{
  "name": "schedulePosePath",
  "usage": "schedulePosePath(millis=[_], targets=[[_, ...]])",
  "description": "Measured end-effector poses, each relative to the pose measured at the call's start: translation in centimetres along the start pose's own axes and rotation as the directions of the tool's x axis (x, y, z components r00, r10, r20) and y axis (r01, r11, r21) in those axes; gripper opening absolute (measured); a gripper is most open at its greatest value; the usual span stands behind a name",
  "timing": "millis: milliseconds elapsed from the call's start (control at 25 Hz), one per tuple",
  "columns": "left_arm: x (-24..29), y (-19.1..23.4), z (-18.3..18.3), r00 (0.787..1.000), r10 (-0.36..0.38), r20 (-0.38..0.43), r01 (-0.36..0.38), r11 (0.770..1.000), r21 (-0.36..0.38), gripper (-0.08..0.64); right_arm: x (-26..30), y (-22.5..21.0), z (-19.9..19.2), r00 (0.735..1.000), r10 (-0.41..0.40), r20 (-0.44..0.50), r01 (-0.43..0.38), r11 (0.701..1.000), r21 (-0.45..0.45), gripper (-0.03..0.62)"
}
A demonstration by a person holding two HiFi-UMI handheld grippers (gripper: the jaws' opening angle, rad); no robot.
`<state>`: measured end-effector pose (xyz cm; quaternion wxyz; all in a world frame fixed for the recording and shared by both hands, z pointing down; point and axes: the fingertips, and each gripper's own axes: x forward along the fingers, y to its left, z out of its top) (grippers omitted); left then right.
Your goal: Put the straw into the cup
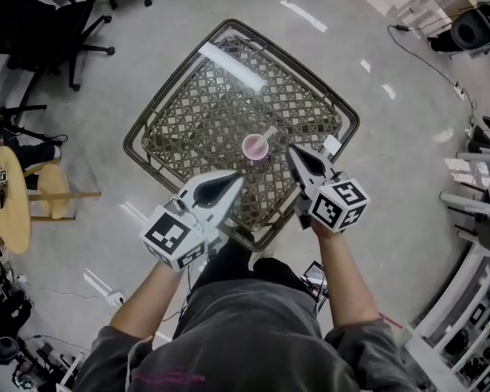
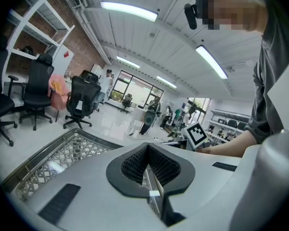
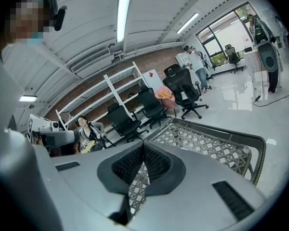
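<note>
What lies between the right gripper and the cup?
Nothing: only bare lattice tabletop separates the right gripper from the cup, in the head view.

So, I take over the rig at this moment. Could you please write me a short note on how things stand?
Left hand-held gripper: jaws together, nothing between them; it points at the cup from the near left and is apart from it.
Right hand-held gripper: jaws together, empty; it is just to the right of the cup.
Cup: pink, upright on the wicker table, toward its near corner.
Straw: it appears to stand in the cup, leaning up and to the right.
Done: the straw looks to be in.
Left: probably only to confirm that it sits well and to draw both grippers back.
</note>
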<state>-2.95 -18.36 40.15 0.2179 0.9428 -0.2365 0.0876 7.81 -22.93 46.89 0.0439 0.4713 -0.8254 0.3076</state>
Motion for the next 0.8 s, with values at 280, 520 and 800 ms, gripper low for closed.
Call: schedulePosePath(millis=[280, 520, 800], targets=[[0.11, 0.06, 0.24, 1.0, 0.011, 0.002, -0.011, 1.0, -0.001, 0.011, -0.1, -0.17, 0.12, 1.0, 0.003, -0.001, -0.003, 1.0, 0.001, 0.014], [-0.06, 0.27, 0.45, 1.0, 0.013, 0.002, -0.013, 1.0, -0.001, 0.011, 0.18, 0.05, 0.17, 1.0, 0.005, -0.006, -0.005, 1.0, 0.001, 0.014], [-0.28, 0.26, 0.87, 1.0, 0.012, 0.003, -0.012, 1.0, -0.002, 0.011, 0.12, 0.34, 0.38, 1.0, 0.003, -0.014, -0.003, 1.0, 0.001, 0.014]])
